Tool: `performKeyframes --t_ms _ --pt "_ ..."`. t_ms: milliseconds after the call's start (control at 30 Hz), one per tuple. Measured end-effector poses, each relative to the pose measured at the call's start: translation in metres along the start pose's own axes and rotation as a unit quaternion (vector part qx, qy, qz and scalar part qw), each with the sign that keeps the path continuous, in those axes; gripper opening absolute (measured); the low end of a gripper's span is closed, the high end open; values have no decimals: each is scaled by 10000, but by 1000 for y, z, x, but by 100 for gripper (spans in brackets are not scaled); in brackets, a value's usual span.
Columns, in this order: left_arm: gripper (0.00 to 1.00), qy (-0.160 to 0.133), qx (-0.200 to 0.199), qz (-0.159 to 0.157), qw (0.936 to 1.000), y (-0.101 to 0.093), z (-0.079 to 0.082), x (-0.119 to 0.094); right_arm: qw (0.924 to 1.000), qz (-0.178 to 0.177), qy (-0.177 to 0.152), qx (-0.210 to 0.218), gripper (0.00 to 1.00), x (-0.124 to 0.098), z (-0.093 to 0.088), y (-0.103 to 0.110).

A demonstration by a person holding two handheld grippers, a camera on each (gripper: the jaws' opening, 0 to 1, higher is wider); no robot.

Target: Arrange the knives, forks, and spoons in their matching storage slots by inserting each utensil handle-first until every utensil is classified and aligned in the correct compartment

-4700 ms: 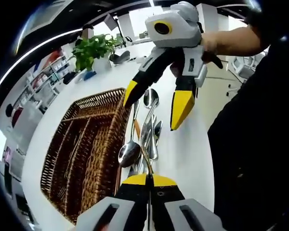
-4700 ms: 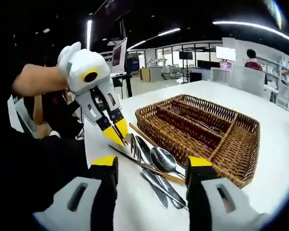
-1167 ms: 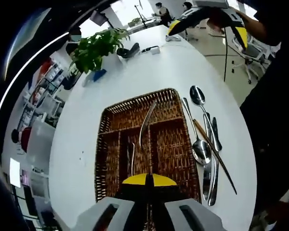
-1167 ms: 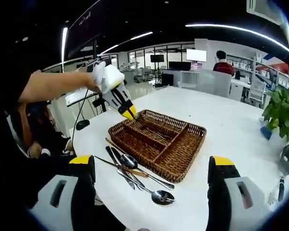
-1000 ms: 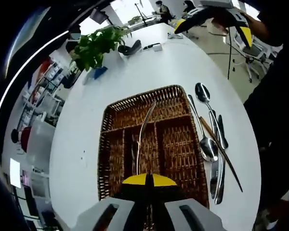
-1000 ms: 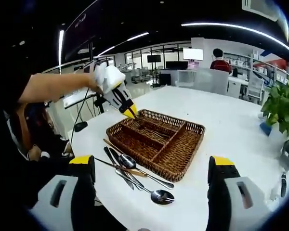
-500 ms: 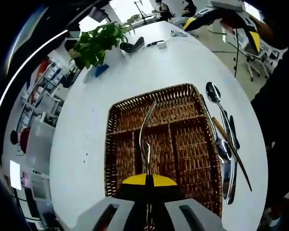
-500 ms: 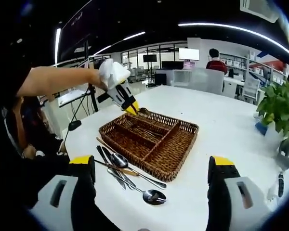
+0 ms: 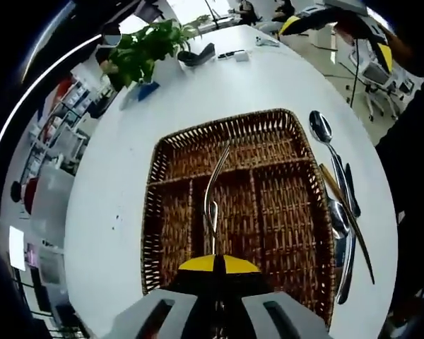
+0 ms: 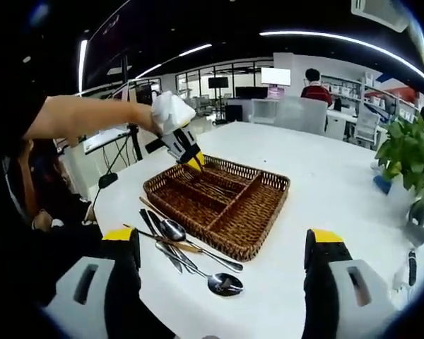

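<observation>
Insertion step: left tool (image 9: 213,263) clamped on fork (image 9: 213,191) above basket (image 9: 234,205); right tool (image 10: 222,247) wide open, empty. Next: lower into compartment.

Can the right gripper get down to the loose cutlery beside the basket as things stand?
Probably yes. The right gripper is open and holds nothing, and the loose cutlery lies bare on the white table in front of it; the left gripper is over the basket.

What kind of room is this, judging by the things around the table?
Probably an open office: a wall screen and desks with a seated person stand beyond the white table, under ceiling light strips.
</observation>
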State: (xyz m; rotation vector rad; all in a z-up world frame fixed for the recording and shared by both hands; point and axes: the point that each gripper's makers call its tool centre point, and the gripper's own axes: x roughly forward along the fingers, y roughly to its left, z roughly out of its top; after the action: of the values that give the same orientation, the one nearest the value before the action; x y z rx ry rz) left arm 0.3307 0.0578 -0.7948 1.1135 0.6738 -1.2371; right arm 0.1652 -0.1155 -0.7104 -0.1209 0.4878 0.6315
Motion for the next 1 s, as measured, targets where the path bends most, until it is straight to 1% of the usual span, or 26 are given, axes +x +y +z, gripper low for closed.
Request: performKeyframes --t_ms 100,333,400,467,567,633,733,833,900,1000 --pt "0 20 -68 -41 10000 -1 -4 9 10000 -22 37 -26 98 2 -2 0" --pt "0 135 -223 -258 9993 -11 -12 32 10000 -75 22 -44 97 4 -5 -3" --pt "0 85 -373 -340 9987 -14 -13 36 9999 -101 57 -45 96 3 -8 -4" --pt "0 87 -417 -385 9983 -16 -14 39 9999 -117 85 -27 96 2 -12 -6" --pt "0 157 -377 -379 9984 -19 -16 44 9999 -117 119 -12 96 2 -15 -6" --pt "0 214 -467 -372 9980 -19 -17 50 9998 -115 141 -9 96 2 -17 -6" --pt "0 288 -492 -377 9977 -19 -19 54 9999 -104 102 2 96 2 -15 -5" --pt "0 411 -401 -308 9979 -18 -21 57 9999 -101 92 -6 96 2 -14 -5" --pt "0 452 -398 -295 9978 -17 -22 58 9999 -99 104 -13 95 2 -15 -5" --pt "0 440 -439 -275 9977 -15 -24 60 9999 -100 130 -17 95 2 -17 -5"
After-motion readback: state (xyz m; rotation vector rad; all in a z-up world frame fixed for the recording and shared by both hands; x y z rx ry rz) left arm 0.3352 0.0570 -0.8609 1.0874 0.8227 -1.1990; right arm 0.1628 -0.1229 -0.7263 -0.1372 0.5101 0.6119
